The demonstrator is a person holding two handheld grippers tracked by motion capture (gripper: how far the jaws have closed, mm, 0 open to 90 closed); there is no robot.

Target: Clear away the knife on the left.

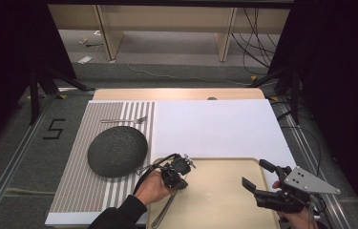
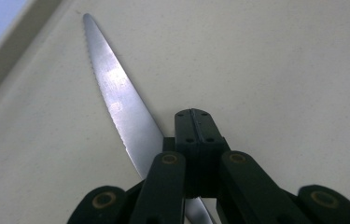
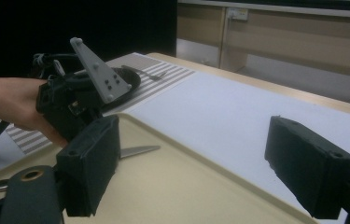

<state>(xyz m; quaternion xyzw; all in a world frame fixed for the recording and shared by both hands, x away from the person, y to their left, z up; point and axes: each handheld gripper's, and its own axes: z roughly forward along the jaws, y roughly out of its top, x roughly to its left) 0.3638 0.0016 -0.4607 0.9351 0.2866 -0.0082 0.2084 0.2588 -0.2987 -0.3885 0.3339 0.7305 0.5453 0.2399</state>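
The left gripper (image 2: 196, 140), jaws pressed together on the knife (image 2: 116, 98) at the tray's (image 1: 215, 200) left edge, low in the high view, should keep the blade flat and level while lifting. The right gripper (image 1: 257, 179), bottom right, gapes empty. One knife, one fork (image 1: 124, 120), one plate (image 1: 117, 151), one tray.

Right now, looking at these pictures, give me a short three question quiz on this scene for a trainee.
1. True or false: the left gripper is shut on the knife.
2. Where does the fork lie? A: on the beige tray; B: on the striped mat; C: on the dark plate.
3. Fill in: the right gripper hovers over the beige tray with its jaws ____.

Key:
1. True
2. B, beyond the dark plate
3. Open
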